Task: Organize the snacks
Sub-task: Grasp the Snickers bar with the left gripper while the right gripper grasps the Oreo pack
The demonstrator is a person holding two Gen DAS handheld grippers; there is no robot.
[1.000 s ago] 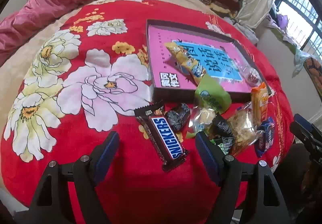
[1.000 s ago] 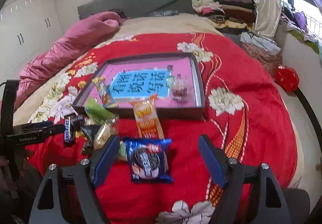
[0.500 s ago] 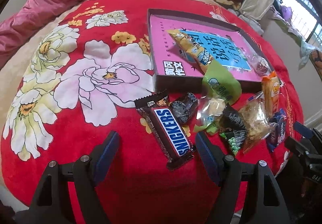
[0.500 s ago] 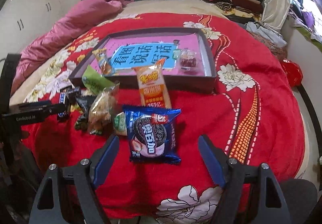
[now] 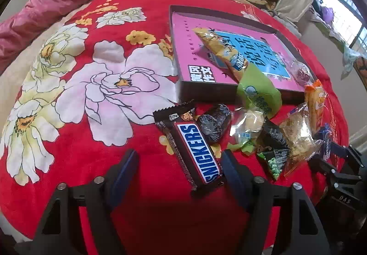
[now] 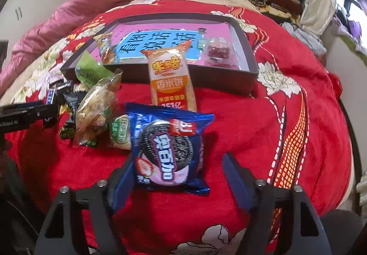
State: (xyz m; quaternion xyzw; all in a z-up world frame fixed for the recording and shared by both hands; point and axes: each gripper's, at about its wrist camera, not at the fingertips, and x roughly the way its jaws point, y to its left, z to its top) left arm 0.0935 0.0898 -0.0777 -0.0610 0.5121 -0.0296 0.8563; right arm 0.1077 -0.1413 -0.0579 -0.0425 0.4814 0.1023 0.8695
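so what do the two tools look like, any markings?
Both alike: black angular frames with triangular cutouts and silver screw heads, each carrying two dark blue finger pads. Left tool, right tool. Seen from the other side, the left one shows white "GenRobot.AI" lettering and the right one "DAS". No cables, hands or sleeves visible.

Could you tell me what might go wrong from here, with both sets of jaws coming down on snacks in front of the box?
1. The right gripper jaws are closing around the Oreo packet; its left side already overlaps the left pad, so the soft packet may skew or crumple.
2. The Snickers bar lies diagonally near the left gripper's right pad, so those closing jaws may twist it.
3. The rice cracker packet leans on the box and could get nudged.
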